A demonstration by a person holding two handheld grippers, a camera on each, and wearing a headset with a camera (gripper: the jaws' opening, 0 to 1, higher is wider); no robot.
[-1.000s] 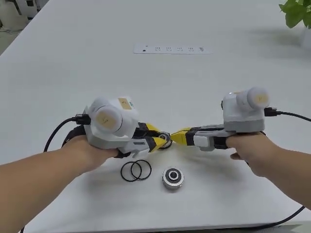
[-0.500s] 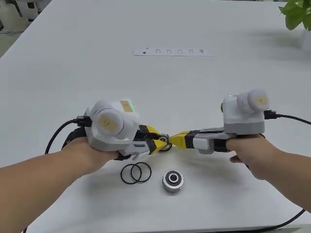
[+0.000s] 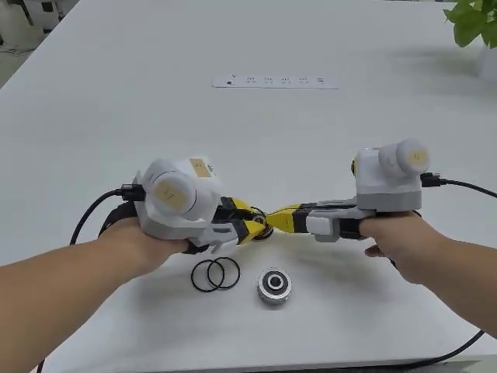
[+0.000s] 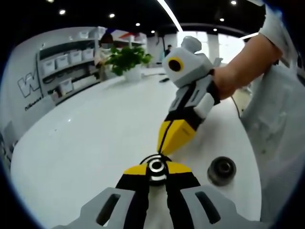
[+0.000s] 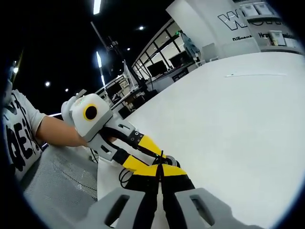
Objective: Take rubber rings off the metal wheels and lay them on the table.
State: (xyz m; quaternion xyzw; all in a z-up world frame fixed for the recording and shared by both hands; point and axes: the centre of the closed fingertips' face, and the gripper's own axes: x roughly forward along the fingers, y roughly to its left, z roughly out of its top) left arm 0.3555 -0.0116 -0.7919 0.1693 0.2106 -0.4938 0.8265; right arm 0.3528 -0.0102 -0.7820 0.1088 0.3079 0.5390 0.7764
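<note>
Claws barely shifted, left claw [image 3: 255, 228] clamped on metal wheel [image 4: 156, 167], right claw [image 3: 276, 221] closed against its rim

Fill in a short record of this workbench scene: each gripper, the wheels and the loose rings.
Left gripper: shut on a metal wheel
Right gripper: jaws closed, tips at that wheel's rim; whether they pinch a ring cannot be told
Second wheel: lying on the table, untouched
Rubber rings: two, overlapping, flat on the table beside the second wheel
</note>
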